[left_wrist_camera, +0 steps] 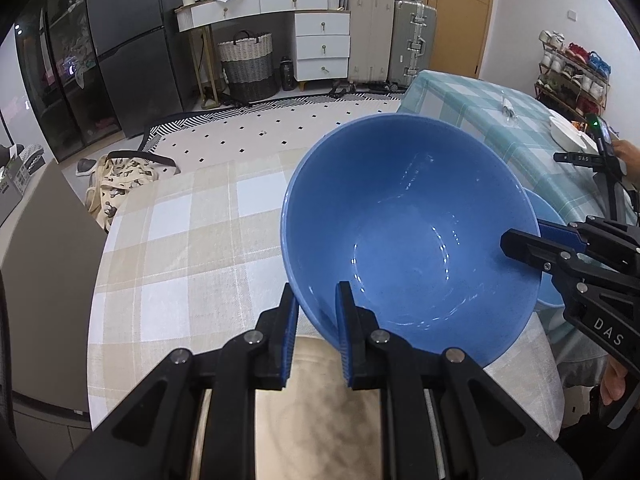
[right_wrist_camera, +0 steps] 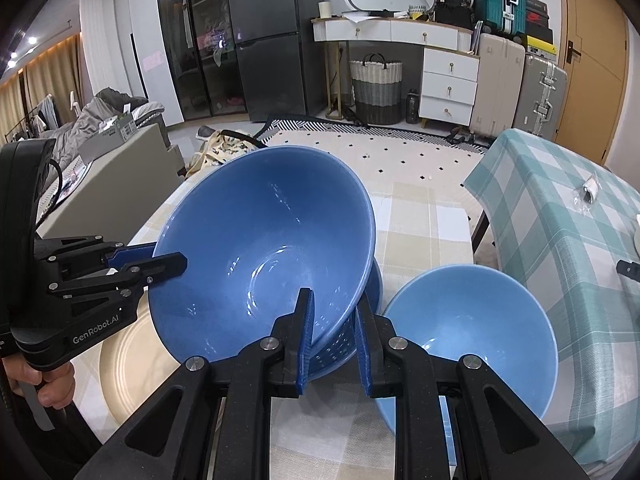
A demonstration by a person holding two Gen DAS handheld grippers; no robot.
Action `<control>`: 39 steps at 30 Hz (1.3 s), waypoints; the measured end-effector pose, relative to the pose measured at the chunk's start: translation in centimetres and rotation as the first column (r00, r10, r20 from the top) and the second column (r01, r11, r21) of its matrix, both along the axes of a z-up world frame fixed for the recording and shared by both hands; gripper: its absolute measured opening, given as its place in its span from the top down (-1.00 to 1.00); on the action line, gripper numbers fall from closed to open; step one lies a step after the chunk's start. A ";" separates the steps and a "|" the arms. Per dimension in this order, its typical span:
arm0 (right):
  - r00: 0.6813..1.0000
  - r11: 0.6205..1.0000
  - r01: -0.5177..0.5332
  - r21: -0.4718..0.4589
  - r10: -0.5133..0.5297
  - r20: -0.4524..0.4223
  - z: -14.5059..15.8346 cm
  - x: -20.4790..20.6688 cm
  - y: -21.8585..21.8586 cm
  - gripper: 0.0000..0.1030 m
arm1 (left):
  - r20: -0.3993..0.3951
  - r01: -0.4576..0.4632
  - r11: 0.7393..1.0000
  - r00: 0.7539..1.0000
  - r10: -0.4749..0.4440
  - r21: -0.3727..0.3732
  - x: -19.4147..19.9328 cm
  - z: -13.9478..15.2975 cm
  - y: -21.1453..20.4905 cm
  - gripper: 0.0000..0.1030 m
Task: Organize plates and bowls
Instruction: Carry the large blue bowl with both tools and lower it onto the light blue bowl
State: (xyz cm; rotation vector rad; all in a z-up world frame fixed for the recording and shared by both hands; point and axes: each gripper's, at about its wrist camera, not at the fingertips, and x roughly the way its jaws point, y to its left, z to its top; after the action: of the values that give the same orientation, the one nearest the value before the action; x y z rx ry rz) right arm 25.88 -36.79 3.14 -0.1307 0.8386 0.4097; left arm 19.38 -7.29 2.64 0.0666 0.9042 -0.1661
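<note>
Gripping opposite sides of one rim, the left gripper (left_wrist_camera: 318, 334) and the right gripper (right_wrist_camera: 334, 344) share the large blue bowl (left_wrist_camera: 408, 232) between them, each with its jaws clamped on the wall, one pad inside and one outside. Two holds on a wide, deep bowl make sense as a way to keep it from swinging, and the bowl hangs tilted, its mouth turned up toward the near side, above the counter (left_wrist_camera: 192, 216) with the beige checked cloth. In the right wrist view a second rim of the same dark blue shows just beneath its right flank, so it may be seated in, or hanging just over, another bowl; I cannot tell which. A cream plate (right_wrist_camera: 132, 364) lies on the counter under its near left side, and whether the bowl touches it cannot be made out. To the right, just beside the held bowl, a smaller light blue bowl (right_wrist_camera: 472, 336) stands on the counter, upright and apart from the jaws. Both bowls are empty, showing only glaze and reflections, and the plate's visible part is bare too. Farther right, a counter under a teal checked cloth (right_wrist_camera: 560, 216) carries a white plate (left_wrist_camera: 568, 134) and a small clear wrapper (right_wrist_camera: 588, 194). My judgement is that the large bowl is being nested or stacked, with the light blue one yet to be sorted.
</note>
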 end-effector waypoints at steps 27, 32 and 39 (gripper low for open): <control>0.999 0.994 0.001 -0.109 -0.005 -0.035 -3.6 1.7 0.6 0.59 | -0.049 0.013 0.996 0.999 -0.009 0.089 1.6 -2.7 -1.6 0.68; 0.999 0.994 0.001 -0.110 -0.006 -0.047 -4.1 2.2 0.3 0.59 | -0.062 0.018 0.996 0.998 -0.013 0.086 1.8 -3.1 -1.7 0.67; 0.999 0.993 0.002 -0.120 -0.009 -0.052 -4.4 2.5 0.3 0.59 | -0.068 0.025 0.995 0.998 -0.018 0.096 2.0 -3.3 -1.9 0.65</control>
State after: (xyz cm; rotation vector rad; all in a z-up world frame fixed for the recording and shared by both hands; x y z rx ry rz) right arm 28.41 -36.49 -1.31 -0.2295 0.9150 0.3587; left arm 21.35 -9.19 -0.67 0.1614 0.9785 -0.1453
